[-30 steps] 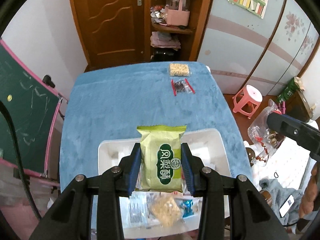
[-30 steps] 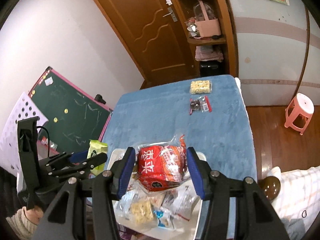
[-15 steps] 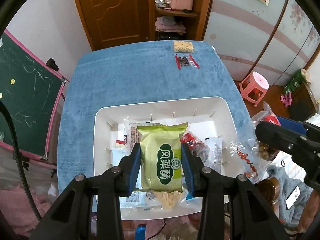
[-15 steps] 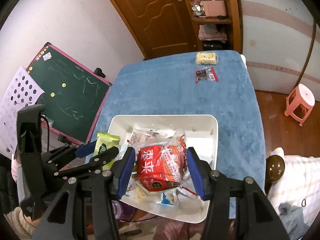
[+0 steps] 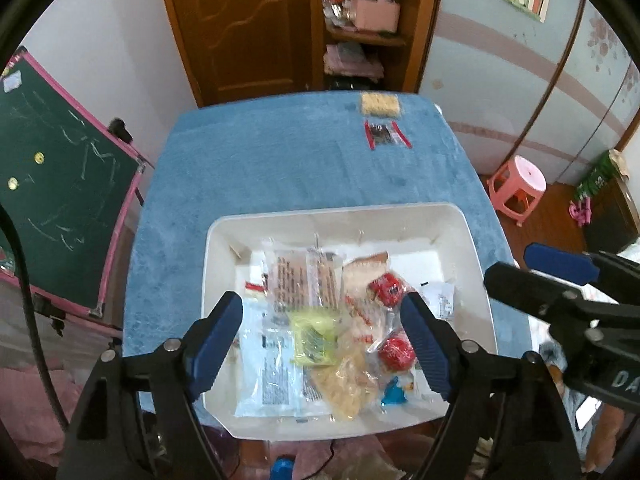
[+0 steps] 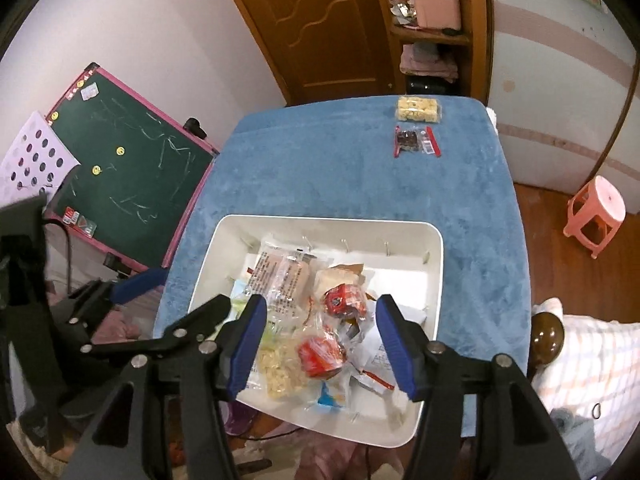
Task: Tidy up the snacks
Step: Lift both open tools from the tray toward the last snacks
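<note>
Releasing into the tray is the step in hand for both grippers. Left gripper [image 5: 322, 344]: jaws have just been opening and now stand wide, pads clear of everything; the green packet [image 5: 312, 336] lies loose below them on the heap, blurred, nothing pinched. Right gripper [image 6: 320, 344]: jaws have just been opening by a smaller amount; the red packet [image 6: 322, 354] sits low between the pads, and a gap shows on each side, so I read it as let go and lying on the pile, though its clear wrapper edge near the right pad is hard to make out.

Both packets are inside the white tray [image 5: 464, 240], toward its near end, atop other wrapped snacks. Two snacks are not yet collected at the far end of the blue table cover [image 5: 260, 168]: a pale cracker pack [image 5: 380, 104] and, just this side of it, a dark pack with red edges [image 5: 386, 138], near each other but apart.

Notes for doing this well:
- Open the right jaws fully before lifting, so crinkly film does not catch on a pad.
- Lift both grippers straight up and away from each other; they hang close together over the tray.
- Judged progress: most snacks binned, two left.
</note>
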Demonstrator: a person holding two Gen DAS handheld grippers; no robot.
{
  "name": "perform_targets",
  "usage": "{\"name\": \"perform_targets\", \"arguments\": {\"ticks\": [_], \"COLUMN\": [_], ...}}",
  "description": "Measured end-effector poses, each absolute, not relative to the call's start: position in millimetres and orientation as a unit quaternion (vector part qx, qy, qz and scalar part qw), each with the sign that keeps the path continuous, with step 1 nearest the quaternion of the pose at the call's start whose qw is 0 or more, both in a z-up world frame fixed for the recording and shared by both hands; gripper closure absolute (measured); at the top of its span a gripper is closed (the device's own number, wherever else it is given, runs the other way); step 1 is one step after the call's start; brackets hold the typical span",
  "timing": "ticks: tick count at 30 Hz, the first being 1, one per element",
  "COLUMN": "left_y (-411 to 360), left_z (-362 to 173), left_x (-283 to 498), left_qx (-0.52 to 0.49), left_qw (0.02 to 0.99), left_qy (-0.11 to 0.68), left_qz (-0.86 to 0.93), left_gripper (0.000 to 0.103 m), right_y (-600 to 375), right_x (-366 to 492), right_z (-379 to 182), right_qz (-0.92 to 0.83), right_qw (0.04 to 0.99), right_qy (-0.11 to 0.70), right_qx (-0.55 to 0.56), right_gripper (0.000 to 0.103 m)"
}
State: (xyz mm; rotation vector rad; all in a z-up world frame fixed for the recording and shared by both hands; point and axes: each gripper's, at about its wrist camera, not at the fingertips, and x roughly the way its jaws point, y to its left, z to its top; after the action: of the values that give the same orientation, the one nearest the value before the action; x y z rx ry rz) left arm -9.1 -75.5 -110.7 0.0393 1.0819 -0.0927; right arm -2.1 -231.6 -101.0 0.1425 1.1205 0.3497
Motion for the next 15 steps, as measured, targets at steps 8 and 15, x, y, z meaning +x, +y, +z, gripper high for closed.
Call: {"name": "perform_targets", "arguments": {"ticks": [8, 15], "left_y": [-74.4, -80.5], "left_z": [-112.8, -114.7], "left_x": [-7.5, -6.6], "left_qx": [0.017, 0.017], "left_qw": [0.851, 0.848], "left_qy": [0.523, 0.528], "left_qz": [-0.041, -0.048], "left_gripper": [0.022, 0.022], "right_y": [-234.0, -238.0], "right_x": [-2.0, -2.2], "right_z": [-101.1, -105.6], "right_qz": [0.163, 0.16], "right_qw": [0.83, 0.823], "right_qy": [0.529, 0.539], "right_qx": [0.072, 0.08], "right_gripper": [0.044, 0.044]}}
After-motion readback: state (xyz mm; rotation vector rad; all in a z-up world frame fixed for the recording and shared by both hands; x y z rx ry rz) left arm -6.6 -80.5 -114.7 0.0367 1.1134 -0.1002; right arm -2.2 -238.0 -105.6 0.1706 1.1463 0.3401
